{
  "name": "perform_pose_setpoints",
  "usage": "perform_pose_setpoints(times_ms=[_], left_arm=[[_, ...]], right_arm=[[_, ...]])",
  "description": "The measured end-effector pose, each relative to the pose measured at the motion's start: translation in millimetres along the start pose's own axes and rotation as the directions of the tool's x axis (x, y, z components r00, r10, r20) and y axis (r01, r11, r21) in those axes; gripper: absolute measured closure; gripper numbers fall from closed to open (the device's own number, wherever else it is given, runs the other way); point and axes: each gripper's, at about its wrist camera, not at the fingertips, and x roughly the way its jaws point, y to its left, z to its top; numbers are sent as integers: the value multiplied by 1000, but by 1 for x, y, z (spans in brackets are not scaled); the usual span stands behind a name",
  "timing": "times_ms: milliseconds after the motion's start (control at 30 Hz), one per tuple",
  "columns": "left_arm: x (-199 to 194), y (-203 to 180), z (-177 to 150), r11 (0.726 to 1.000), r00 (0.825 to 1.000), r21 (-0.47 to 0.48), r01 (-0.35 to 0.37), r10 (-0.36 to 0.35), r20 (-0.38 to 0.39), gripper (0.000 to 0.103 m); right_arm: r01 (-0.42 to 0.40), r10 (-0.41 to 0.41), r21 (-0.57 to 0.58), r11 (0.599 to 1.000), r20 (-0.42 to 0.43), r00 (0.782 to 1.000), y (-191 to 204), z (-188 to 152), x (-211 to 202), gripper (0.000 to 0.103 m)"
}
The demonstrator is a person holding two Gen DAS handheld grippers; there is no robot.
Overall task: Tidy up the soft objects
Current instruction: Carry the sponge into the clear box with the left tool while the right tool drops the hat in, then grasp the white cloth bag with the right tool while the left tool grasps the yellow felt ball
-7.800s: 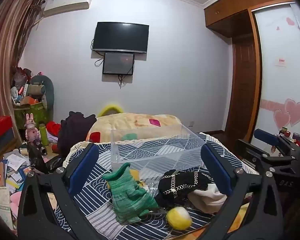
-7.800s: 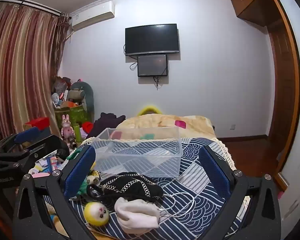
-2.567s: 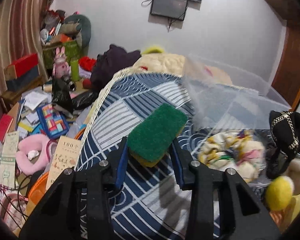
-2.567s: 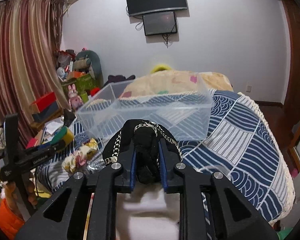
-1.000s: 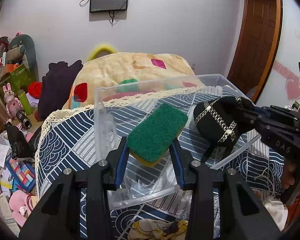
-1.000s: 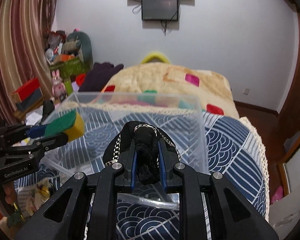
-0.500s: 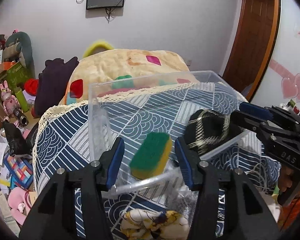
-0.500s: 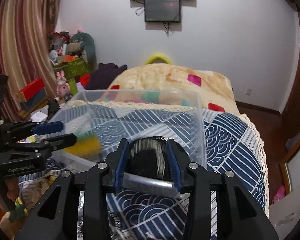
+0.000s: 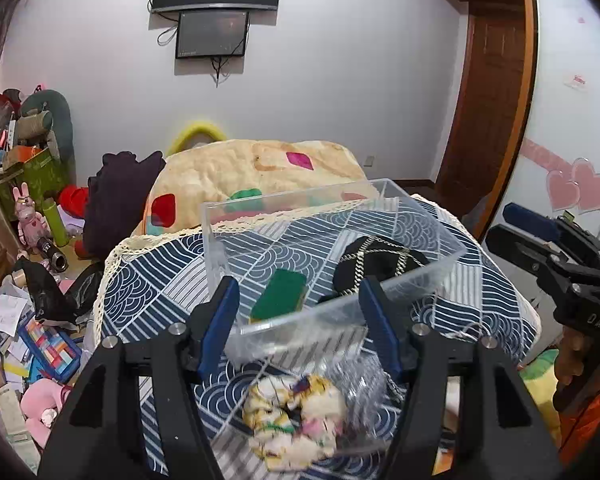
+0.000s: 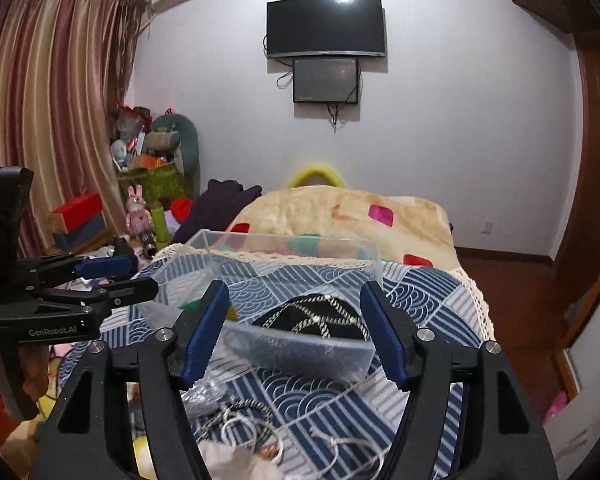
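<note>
A clear plastic bin (image 9: 428,276) stands on the blue patterned bed cover; it also shows in the right wrist view (image 10: 300,354). Inside it lie a green and yellow sponge (image 9: 277,296) on the left and a black item with a metal chain (image 9: 380,262) on the right, also seen in the right wrist view (image 10: 312,318). My left gripper (image 9: 300,312) is open and empty just in front of the bin. My right gripper (image 10: 293,322) is open and empty in front of the bin.
A floral fabric piece in clear plastic (image 9: 295,412) lies in front of the bin. White cloth (image 10: 231,460) and cords (image 10: 239,420) lie near the bed's front edge. A beige blanket (image 9: 251,176) is behind the bin. Toys and papers (image 9: 27,320) clutter the floor at left.
Both grippers opened and dropped their loads into the bin: the sponge from the left, the black chained item from the right. Both have since pulled back a little.
</note>
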Motion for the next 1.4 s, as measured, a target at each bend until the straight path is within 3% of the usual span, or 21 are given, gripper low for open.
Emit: perform_pose_setpoints(times_ms=[200, 567, 867, 1067, 1200, 1267, 1333, 1400], left_arm=[[-21, -5, -24, 1000, 1000, -18, 13, -13, 6, 36], [-20, -40, -69, 998, 994, 5, 70, -70, -78, 36], [-15, -59, -102, 996, 984, 23, 88, -84, -154, 36], [-13, -67, -113, 989, 974, 21, 146, -140, -180, 39], [-9, -78, -120, 983, 967, 57, 172, -157, -201, 50], [-6, -81, -122, 982, 964, 61, 180, -164, -208, 63], [-5, -81, -124, 982, 966, 72, 175, -157, -204, 63], [-7, -80, -124, 982, 968, 65, 179, -164, -191, 63]], right_arm=[[-24, 24, 10, 1000, -34, 999, 5, -19, -7, 38], [-30, 34, 29, 999, -167, 985, 11, -74, -7, 37], [-55, 57, 17, 998, -226, 973, 16, -99, -10, 37], [-80, 85, 30, 996, -269, 959, 20, -114, -6, 38], [-111, 121, 51, 993, -304, 945, 23, -121, 0, 54], [-109, 118, 46, 993, -299, 947, 25, -122, 0, 60], [-110, 117, 42, 993, -292, 949, 26, -121, -3, 70], [-117, 128, 56, 992, -282, 951, 24, -118, -5, 73]])
